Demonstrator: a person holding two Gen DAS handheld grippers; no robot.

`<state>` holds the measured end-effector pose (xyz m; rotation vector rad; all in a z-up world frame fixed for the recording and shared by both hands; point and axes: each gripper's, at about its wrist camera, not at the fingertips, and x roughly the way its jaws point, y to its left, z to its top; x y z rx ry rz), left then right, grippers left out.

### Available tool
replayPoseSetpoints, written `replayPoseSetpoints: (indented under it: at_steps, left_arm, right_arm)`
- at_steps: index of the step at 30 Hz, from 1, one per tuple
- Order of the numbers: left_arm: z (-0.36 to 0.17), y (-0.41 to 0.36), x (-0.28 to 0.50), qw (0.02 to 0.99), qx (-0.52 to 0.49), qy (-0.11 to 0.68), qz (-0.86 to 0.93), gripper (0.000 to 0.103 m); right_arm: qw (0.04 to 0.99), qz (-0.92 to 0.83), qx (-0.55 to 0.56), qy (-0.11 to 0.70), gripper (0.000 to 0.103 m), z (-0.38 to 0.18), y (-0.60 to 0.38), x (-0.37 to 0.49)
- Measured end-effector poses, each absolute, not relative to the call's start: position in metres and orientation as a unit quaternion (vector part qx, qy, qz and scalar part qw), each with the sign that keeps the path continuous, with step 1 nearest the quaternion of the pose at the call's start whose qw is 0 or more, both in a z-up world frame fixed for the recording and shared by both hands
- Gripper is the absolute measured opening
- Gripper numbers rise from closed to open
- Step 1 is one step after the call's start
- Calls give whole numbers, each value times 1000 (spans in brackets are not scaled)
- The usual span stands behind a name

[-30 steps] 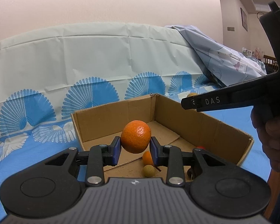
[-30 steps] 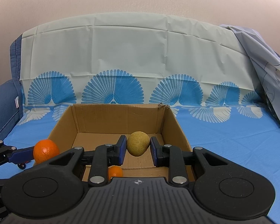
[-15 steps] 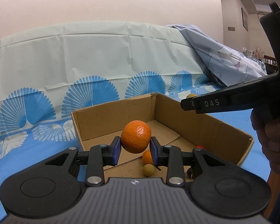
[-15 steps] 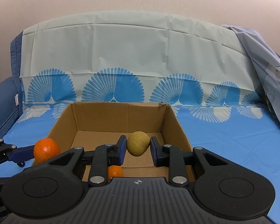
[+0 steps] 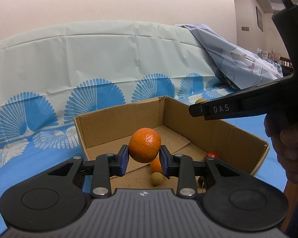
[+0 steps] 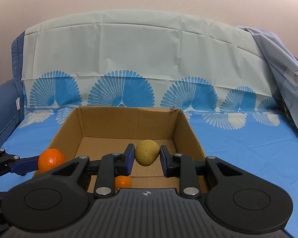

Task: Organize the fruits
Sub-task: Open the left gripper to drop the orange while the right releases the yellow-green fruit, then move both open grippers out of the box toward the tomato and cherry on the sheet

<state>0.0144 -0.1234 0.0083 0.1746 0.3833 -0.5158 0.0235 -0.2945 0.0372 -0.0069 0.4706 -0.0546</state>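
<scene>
Orange (image 5: 144, 148): clamped in left gripper (image 5: 143, 159), above cardboard box (image 5: 236, 136)'s near-left corner. Yellow-brown fruit (image 6: 147, 152): pinched in right gripper (image 6: 146, 159), over box interior. Risk: round skins may slip from the pads; a high drop could bounce out. Box sits on blue fan-print cloth (image 6: 248, 148); plain wall behind.

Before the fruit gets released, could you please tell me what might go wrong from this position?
1. The mandarin orange in the left gripper hangs near the cardboard box's left wall; released there, it could land on the blue tablecloth.
2. Dropped straight in, it may strike the small orange and round yellowish fruit below.
3. The yellow-brown fruit in the right gripper is held only at its sides and might slip.
</scene>
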Motion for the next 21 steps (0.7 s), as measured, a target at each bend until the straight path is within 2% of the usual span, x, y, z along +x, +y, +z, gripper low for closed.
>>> replayPoseSetpoints:
  at_steps: [1,2,3,4,13,14,17,21]
  left_arm:
    - [8,-124,14,945,86,189,-252,38]
    - [8,-124,15,945,88,191,-251,44]
    - [7,-125,15,946,89,191,-247,58]
    - [7,-125,15,947,90,188,-243,62]
    - [10,-125,12,950,87,178,-241,62]
    - [11,-123,11,950,86,176,-241,59]
    - [13,-118,10,952,82,176,-239,37]
    - [17,-100,11,954,81,181,-223,14]
  right_arm:
    - [972,-29,-4,235,30,37,-295,24]
    - [971,-31,-6,238,38,36,-294,25]
    - [970,-33,-5,239,45,36,-295,25]
    - [970,-34,-4,239,54,36,-294,26]
    - [970,-40,-1,238,57,36,-293,26]
    - [971,-41,0,237,57,37,-292,26]
    - [972,-42,3,231,57,38,-288,25]
    - [977,-41,6,207,57,43,-277,20]
